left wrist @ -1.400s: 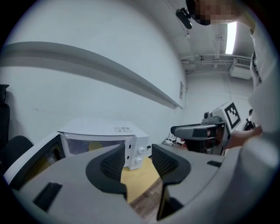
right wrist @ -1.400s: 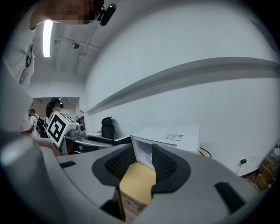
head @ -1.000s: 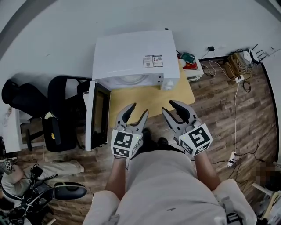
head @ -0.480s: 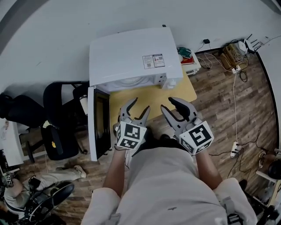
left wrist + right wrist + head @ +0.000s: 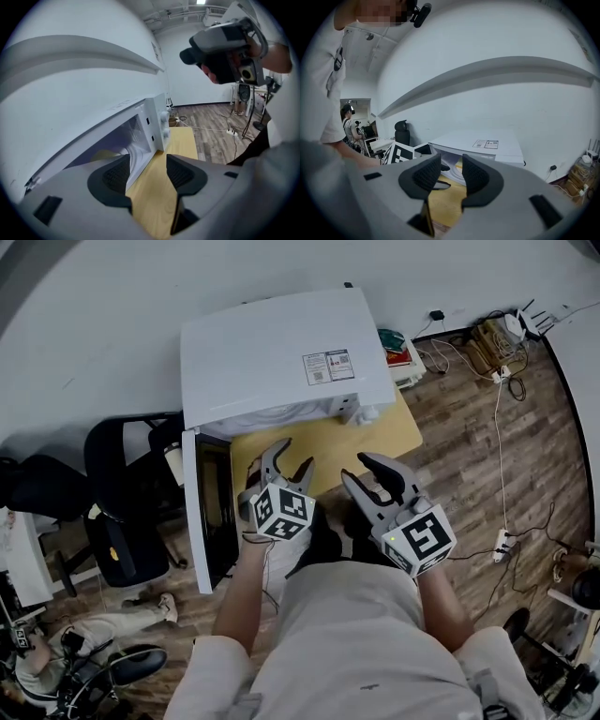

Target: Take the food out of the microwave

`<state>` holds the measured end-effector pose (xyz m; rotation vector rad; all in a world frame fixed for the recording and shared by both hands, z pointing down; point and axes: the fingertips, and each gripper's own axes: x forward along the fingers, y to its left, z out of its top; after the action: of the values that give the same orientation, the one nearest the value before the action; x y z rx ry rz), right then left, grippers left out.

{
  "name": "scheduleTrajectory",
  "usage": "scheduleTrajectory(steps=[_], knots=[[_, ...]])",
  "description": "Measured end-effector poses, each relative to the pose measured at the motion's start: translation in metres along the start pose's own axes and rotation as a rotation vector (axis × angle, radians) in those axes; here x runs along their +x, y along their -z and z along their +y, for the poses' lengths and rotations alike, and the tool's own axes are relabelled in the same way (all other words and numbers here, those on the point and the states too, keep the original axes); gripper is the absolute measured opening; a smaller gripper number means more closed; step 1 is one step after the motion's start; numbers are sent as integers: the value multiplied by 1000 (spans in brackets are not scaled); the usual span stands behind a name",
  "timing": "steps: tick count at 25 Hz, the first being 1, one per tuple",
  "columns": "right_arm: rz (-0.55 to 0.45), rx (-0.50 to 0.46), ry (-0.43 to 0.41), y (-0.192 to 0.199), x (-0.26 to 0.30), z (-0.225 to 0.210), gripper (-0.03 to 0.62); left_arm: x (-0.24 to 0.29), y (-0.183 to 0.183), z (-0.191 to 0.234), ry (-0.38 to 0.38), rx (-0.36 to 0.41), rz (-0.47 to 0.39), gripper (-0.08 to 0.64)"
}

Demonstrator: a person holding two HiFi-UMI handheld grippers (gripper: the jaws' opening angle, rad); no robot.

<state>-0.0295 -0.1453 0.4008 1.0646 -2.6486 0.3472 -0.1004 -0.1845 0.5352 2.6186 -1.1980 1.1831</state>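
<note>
Surface: one yellow table (image 5: pixel 380 432) on a wood-plank floor (image 5: pixel 469 456), against a white wall (image 5: pixel 94 306).

Counts:
- One white microwave (image 5: pixel 281 352) at the back of the table. Its door (image 5: pixel 191 512) is swung fully open to the left.
- One label (image 5: pixel 327 367) on the microwave top.
- Two knobs (image 5: pixel 165 132) on the front panel.
- Two black chairs (image 5: pixel 117 540) left of the door.
- One power strip (image 5: pixel 499 542) with cables on the floor to the right.

Left gripper (image 5: pixel 289 457) is over the table's near-left part, in front of the cavity. Its jaws are fairly wide and have just been opening, with nothing between them.

Right gripper (image 5: pixel 356 468) is beside it over the near edge. Its jaws are apart with a narrower gap, and it's empty too.

Food (image 5: pixel 104 155): from the left gripper view I only get a pale yellow patch inside the cavity, half behind my left jaw. It's probably the food, still in the microwave, but I can't make out its shape.

The head view looks down on the microwave roof and shows almost none of the cavity. Only the left gripper view shows the knobs. Only the right gripper view shows a person (image 5: pixel 348 123) standing at the far back of the room.
</note>
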Motion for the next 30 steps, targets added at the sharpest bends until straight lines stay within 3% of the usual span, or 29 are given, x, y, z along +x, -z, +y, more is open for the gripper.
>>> scheduleTrajectory(steps=[10, 30], knots=[[43, 9, -7, 12, 7, -13, 135, 43, 26, 23, -31, 42, 82, 229], [88, 40, 18, 30, 6, -29, 135, 124, 61, 52, -26, 249, 201, 263]])
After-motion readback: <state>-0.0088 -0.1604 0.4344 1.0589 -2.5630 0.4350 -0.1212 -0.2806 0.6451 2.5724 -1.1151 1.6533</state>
